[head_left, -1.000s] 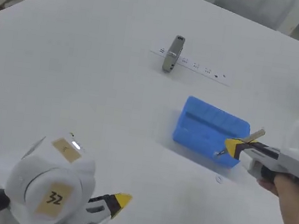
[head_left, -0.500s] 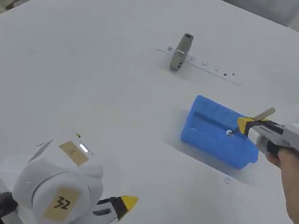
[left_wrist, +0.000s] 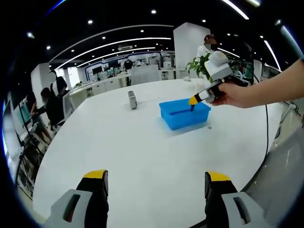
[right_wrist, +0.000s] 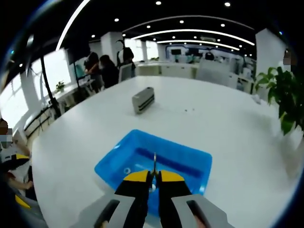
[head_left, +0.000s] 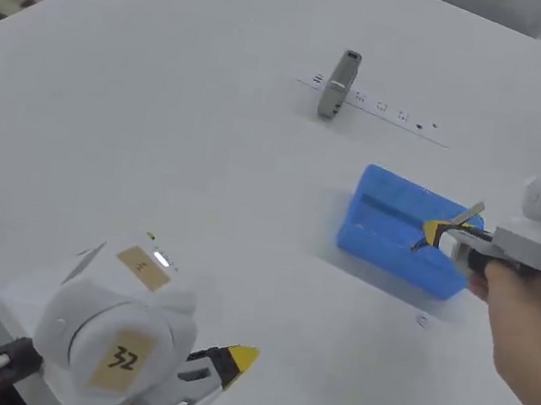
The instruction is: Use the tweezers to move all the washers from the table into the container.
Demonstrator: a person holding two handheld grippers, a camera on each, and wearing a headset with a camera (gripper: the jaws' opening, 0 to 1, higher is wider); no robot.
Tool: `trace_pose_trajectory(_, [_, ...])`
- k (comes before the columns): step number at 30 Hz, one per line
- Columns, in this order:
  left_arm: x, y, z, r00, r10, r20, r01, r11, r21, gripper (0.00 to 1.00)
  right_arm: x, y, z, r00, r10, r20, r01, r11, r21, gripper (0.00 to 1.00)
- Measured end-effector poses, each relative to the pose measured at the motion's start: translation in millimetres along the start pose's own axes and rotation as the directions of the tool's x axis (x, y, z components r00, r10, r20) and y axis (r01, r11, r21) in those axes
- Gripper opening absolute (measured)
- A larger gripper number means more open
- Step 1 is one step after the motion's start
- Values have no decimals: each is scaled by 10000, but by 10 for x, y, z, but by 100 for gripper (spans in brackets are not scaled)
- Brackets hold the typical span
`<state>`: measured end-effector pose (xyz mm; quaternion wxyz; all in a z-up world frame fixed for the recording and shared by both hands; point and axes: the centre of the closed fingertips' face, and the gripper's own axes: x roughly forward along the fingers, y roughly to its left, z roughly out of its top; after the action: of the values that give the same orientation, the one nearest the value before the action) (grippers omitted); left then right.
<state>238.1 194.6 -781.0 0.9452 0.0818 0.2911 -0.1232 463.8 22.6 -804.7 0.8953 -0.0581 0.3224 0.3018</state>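
A blue container (head_left: pixel 386 241) sits right of the table's middle. My right gripper (head_left: pixel 435 233) is over its right end, shut on thin metal tweezers (head_left: pixel 419 242) whose tips point down into it. In the right gripper view the tweezers (right_wrist: pixel 154 164) stick out between the closed yellow fingertips of my right gripper (right_wrist: pixel 153 176), above the container (right_wrist: pixel 180 159), and one small washer (right_wrist: pixel 126 170) lies on its floor. Another washer (head_left: pixel 422 322) lies on the table in front of the container. My left gripper (left_wrist: pixel 156 190) is open and holds nothing, near the table's front edge (head_left: pixel 228 363).
A grey oblong block (head_left: pixel 339 83) stands behind the container, with a row of tiny parts (head_left: pixel 394 112) on the table to its right. Bare white table (head_left: pixel 160 127) spreads to the left. Chairs and desks stand beyond the table edges.
My right gripper has carried the tweezers from the container's front right corner to a spot over its inside. The left gripper has stayed low at the front; the head camera has shifted.
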Motion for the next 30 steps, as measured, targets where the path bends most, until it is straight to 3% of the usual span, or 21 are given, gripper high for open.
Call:
trace_pose_trajectory(10, [-3, -3, 5, 10000, -2, 16, 2, 10000, 20, 85, 33, 24, -150, 9989, 5, -478, -7, 10000, -48, 3])
trace_pose_trajectory(21, [0, -7, -6, 10000, -12, -44, 13, 10000, 25, 85, 51, 135, -163, 9994, 96, -338, -103, 9998, -193, 3])
trace_pose_trajectory(30, [1, -16, 1, 10000, -60, -14, 60, 10000, 8, 85, 40, 112, -162, 9990, 165, -425, -170, 9998, -119, 4])
